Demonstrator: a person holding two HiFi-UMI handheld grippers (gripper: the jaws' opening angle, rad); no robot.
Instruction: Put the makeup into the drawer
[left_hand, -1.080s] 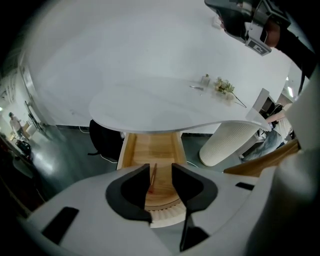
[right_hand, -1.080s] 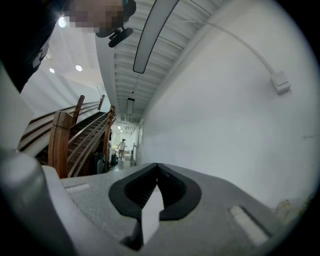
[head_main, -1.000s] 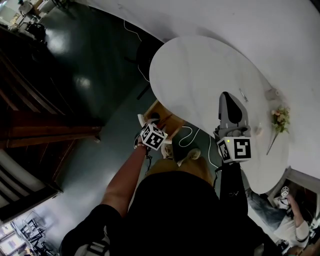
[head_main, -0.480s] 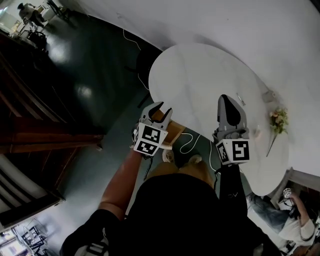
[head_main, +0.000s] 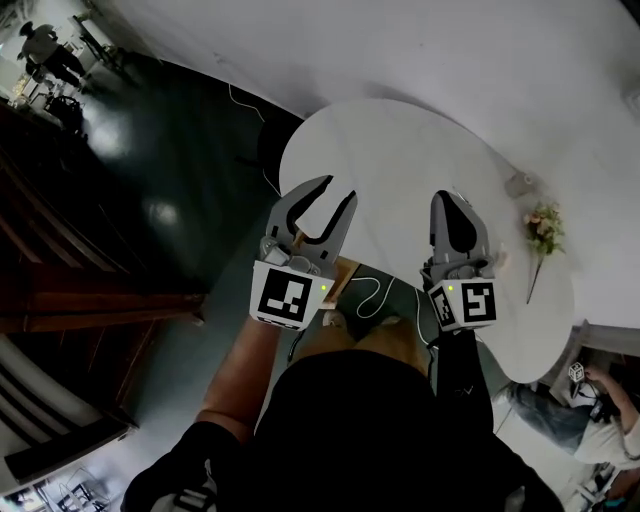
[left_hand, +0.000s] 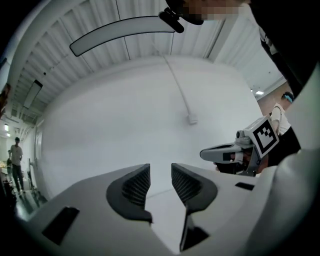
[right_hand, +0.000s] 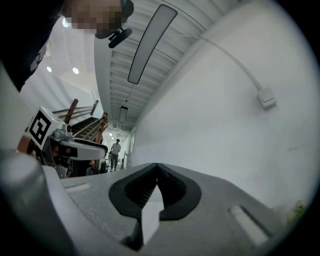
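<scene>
So, standing here: way off the left of the white table (head_main: 400, 160) there's dark wooden staircase (head_main: 90, 290) stuff on a shiny dark floor (head_main: 190, 170). At the table's near edge, left side, the left gripper (head_main: 340, 190) is held out level over the tabletop, jaws spread with nothing between them. Right under it, a wooden piece (head_main: 345, 272) pokes out from below the table's near edge. It might be the drawer, but I honestly can't tell. A white cable (head_main: 372, 292) snakes across the floor just beside it. Further right along the same edge, the right gripper (head_main: 455, 200) has its jaws pressed together on nothing. Toward the table's right end lie a bunch of flowers (head_main: 541, 226) and a small grey thing (head_main: 520, 184). As for the makeup, I can't pick it out anywhere on the table.
</scene>
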